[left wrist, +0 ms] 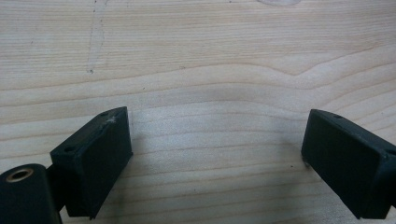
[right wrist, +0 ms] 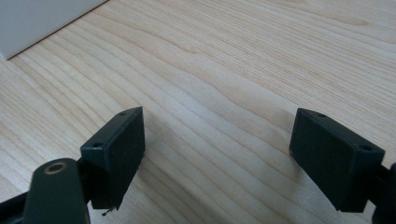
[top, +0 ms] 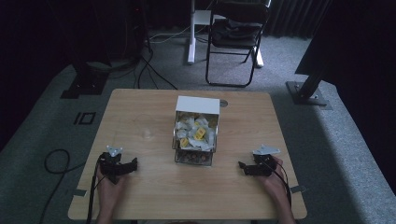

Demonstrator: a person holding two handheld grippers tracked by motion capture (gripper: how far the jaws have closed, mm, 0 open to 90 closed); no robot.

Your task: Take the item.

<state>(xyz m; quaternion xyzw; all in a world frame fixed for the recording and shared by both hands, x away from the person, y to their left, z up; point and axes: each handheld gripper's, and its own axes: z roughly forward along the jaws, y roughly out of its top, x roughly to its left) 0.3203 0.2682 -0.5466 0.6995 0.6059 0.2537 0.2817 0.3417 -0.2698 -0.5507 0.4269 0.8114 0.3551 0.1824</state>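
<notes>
A box [top: 196,127] with a white lid and clear walls stands at the middle of the wooden table [top: 140,112]; it holds white wrapped pieces and a few yellow ones. My left gripper [top: 134,164] rests near the table's front left, held by a hand, pointing right toward the box. Its jaws stand wide open over bare wood [left wrist: 215,140]. My right gripper [top: 241,165] rests at the front right, pointing left toward the box. It is open too, with nothing between its jaws [right wrist: 215,140].
A black folding chair [top: 236,37] and a white stand [top: 191,32] are on the carpet behind the table. Black stand bases [top: 308,93] flank the table. A cable [top: 56,163] loops on the floor at the left. A pale floor patch [right wrist: 42,21] shows past the table edge.
</notes>
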